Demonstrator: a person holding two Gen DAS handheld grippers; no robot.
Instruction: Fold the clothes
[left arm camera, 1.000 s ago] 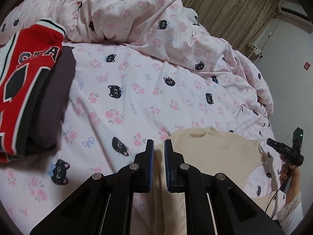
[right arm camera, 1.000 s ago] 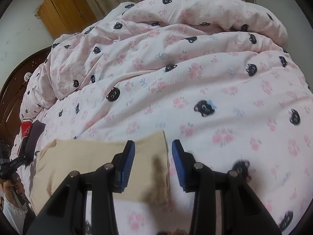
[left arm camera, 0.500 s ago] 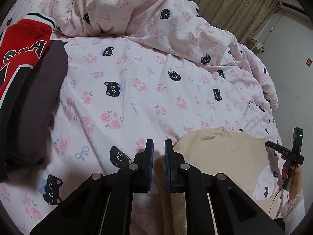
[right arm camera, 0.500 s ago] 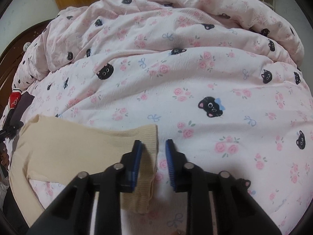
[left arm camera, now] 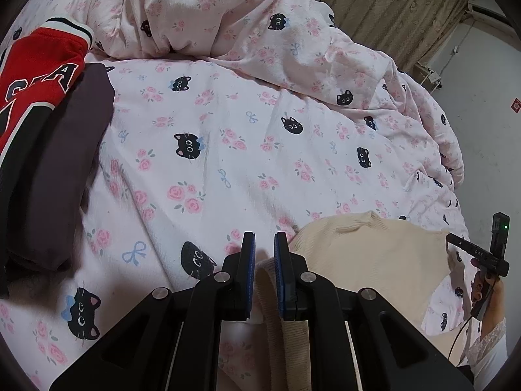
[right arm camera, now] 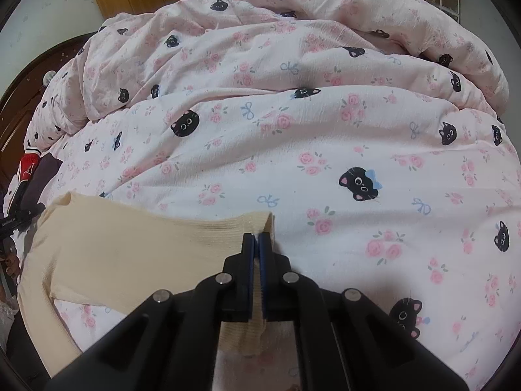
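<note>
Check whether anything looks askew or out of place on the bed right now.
Nothing stands out. The cream sweater lies mostly flat on the quilt, pinched by the right gripper and left gripper; a red jersey lies over dark clothes at the side.

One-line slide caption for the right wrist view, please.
Right gripper shut on the cream sweater hem atop the cat-print duvet.

Cream ribbed sweater (right arm camera: 123, 254): flat on bed, hem corner pinched in right tongs (right arm camera: 256, 238), sleeve between left tongs (left arm camera: 264, 244).
</note>
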